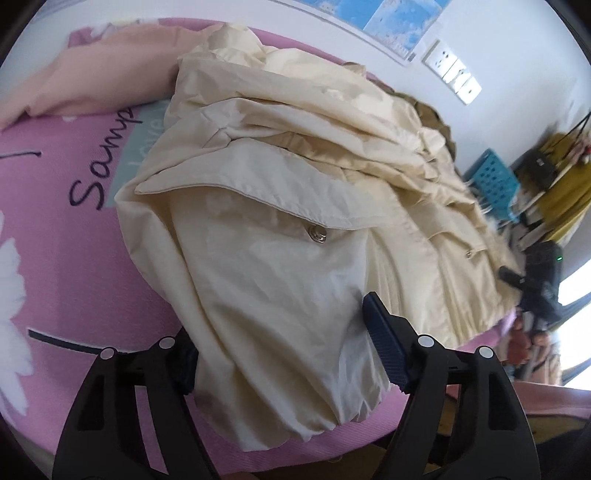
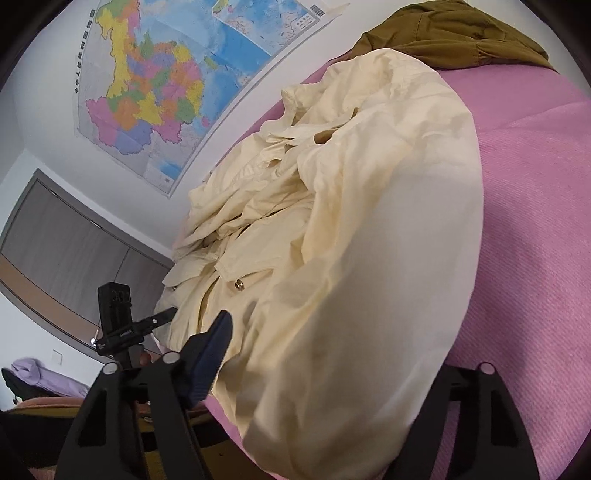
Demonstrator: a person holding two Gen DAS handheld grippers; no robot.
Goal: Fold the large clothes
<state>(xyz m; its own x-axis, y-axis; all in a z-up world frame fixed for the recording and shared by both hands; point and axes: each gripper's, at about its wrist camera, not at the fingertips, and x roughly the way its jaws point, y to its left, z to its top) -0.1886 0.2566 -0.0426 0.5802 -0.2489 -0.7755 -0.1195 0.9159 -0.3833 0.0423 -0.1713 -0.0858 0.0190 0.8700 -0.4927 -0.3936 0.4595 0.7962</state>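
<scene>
Pink bedding (image 1: 55, 258) printed with white flowers and the partly covered word "Samp…" is spread beneath a crumpled cream jacket (image 1: 280, 206), which is heaped across the bed. One sleeve end is lodged between the spread fingers of the left tool (image 1: 284, 354), another bulky fold between those of the right tool (image 2: 332, 369), though whether the pads press the cloth cannot be told. An olive garment (image 2: 443, 33) beyond is cut off by the frame, and the wall map's (image 2: 155, 85) lettering is too small to be read.
</scene>
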